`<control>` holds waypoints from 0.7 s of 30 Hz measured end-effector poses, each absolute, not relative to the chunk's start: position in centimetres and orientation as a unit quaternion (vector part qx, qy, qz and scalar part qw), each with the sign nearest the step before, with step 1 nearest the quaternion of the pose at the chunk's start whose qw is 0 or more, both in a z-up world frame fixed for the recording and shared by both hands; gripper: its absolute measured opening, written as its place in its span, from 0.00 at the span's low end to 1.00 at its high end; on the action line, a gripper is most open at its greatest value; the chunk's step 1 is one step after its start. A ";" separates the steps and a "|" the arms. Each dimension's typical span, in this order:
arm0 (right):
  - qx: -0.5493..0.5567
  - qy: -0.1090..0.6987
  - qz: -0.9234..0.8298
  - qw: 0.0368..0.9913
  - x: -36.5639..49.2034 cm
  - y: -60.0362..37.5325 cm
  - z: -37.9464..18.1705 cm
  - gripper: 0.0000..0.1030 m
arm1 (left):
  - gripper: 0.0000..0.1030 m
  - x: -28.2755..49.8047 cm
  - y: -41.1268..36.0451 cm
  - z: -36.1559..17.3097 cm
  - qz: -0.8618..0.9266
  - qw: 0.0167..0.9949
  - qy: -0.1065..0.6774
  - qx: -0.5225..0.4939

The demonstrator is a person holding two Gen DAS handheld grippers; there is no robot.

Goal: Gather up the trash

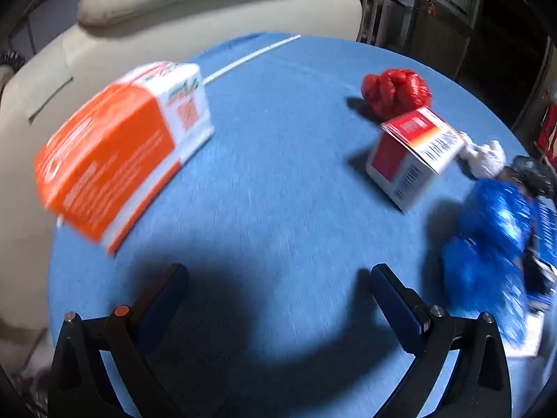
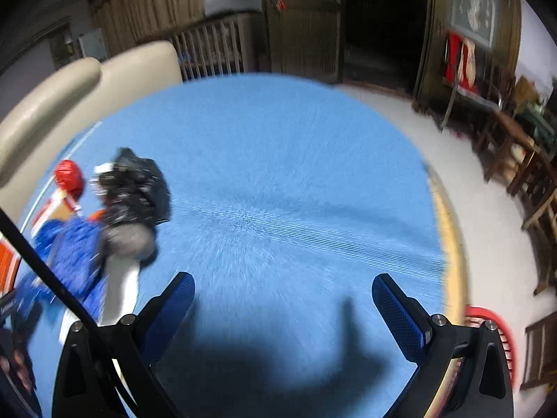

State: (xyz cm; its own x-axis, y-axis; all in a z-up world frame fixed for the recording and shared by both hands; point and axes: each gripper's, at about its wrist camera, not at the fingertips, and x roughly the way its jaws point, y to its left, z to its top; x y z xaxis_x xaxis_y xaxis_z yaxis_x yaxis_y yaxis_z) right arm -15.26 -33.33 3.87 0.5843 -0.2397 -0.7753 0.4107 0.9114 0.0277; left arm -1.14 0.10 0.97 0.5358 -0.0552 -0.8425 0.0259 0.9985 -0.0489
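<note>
1. on the round blue worktop (image 1: 278, 174) several pieces of trash lie spread, and both pictures are blurred.
2. left tongs (image 1: 278, 278) hang tilted down over a bare part of the cloth, their two blue pads spread wide, released, nothing between them.
3. far left of these tongs lies an orange and white carton (image 1: 115, 160), on its side, close to the worktop edge next to a cream sofa (image 1: 195, 3).
4. far right sits a crumpled red plastic bag (image 1: 397, 90), and just near of it, touching or almost touching, a small red and white box (image 1: 414, 156) with a barcode, standing tilted.
5. right of the box is a small white crumpled thing (image 1: 487, 156), too blurred to name, and near of that a blue shiny plastic bag (image 1: 494, 244) at the right edge.
6. right tongs (image 2: 282, 299) also hang tilted down over bare cloth, the pads wide apart, released and empty.
7. in the right wrist view the trash is all at the left: a black plastic bag (image 2: 137, 188), the blue bag beside it, the red bag farther behind.
8. a red basket (image 2: 494, 334) shows only in part, beyond the near right edge of the worktop, on the pale floor (image 2: 487, 230).
</note>
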 end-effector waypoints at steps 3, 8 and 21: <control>0.099 0.395 -0.173 0.897 -19.7 -32.1 5.6 1.00 | 1.00 -5.1 -1.1 3.2 -0.036 0.896 0.443 0.000; 0.121 0.387 -0.163 0.900 -25.6 -30.2 5.4 1.00 | 1.00 -12.5 -3.4 6.8 -0.086 0.910 0.406 0.026; 0.170 0.367 -0.131 0.905 -35.7 -25.2 4.9 1.00 | 1.00 -23.7 -4.8 10.4 -0.132 0.920 0.367 0.038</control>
